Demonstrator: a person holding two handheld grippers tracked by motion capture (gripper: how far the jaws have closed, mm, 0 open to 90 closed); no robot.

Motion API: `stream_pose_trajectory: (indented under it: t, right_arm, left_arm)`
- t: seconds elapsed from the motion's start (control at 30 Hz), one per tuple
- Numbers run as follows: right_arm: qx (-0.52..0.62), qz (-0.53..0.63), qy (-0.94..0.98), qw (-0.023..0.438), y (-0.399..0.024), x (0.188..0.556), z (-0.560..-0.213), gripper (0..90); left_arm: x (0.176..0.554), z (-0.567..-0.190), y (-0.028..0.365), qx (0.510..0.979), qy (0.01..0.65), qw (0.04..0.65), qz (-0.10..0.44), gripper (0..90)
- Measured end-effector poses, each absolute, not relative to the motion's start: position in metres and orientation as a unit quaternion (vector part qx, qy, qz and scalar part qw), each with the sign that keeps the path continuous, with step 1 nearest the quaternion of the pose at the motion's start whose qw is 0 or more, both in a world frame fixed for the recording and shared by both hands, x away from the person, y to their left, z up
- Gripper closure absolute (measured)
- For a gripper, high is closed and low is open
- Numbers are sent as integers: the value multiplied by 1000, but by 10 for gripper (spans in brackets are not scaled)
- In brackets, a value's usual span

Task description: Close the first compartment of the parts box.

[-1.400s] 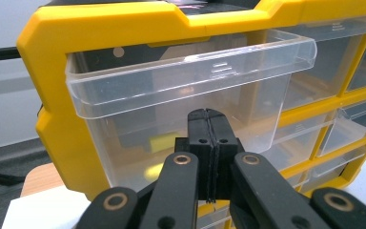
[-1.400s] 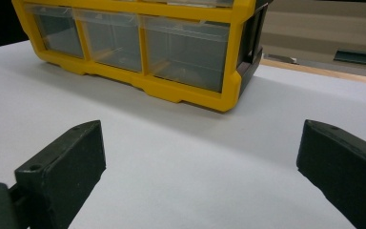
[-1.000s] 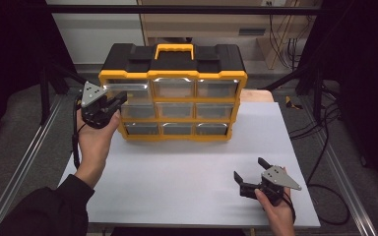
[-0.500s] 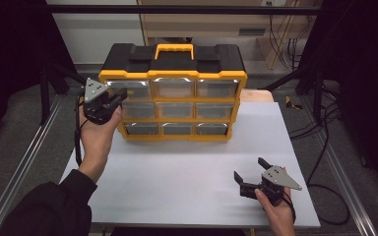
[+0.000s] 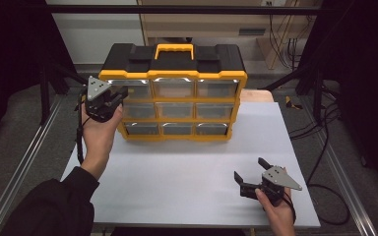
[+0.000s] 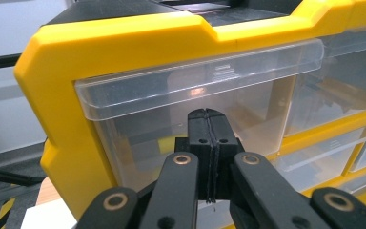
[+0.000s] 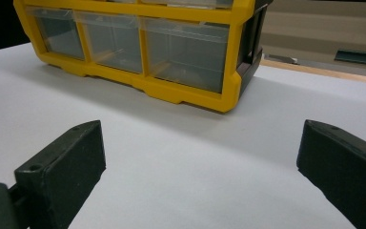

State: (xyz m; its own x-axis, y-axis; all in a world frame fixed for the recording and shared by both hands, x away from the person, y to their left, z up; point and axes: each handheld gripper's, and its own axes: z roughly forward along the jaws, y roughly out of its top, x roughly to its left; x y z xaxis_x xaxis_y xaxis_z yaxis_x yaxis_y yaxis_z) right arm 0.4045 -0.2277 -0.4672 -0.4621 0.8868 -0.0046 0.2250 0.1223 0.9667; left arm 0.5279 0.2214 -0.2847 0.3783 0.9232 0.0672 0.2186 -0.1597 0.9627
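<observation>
The yellow and black drawer organizer (image 5: 174, 93) stands upright at the far middle of the white table (image 5: 187, 172), its long axis running left to right across the table and its drawer fronts facing the person. It holds three rows of three clear drawers, and a yellow carry handle (image 5: 175, 49) lies along the same axis on the black top. No brand or lettering can be read on it; a faint embossed mark sits on the lip of the top-left drawer (image 6: 195, 95), too blurred to make out.

The left gripper (image 5: 120, 93) is raised at the organizer's left end, right in front of that top-left drawer. In the left gripper view its jaws are pressed flat together with nothing between them, their tips just beside the clear drawer front; whether they touch it I cannot tell.

The right gripper (image 5: 248, 169) rests low on the near right part of the table, well apart from the organizer, its jaws spread wide over bare table and pointing toward the organizer's bottom row.
</observation>
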Motion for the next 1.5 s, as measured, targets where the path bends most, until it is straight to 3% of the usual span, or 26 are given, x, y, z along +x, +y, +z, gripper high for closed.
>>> stream_pose_trajectory:
  t: [0.93,1.3,1.37,1.5]
  right_arm:
    - [418,523,669,323,-236,405,-469,30]
    - [413,523,672,323,-234,405,-466,32]
    - [413,520,675,323,-232,403,-466,29]
    - [416,518,673,326,-232,400,-467,28]
  left_arm:
    - [539,-288,213,671,422,495,355,894]
    - [518,-284,214,672,405,499,368,893]
    - [510,-281,214,677,379,493,394,857]
    - [496,-277,216,667,366,519,391,643]
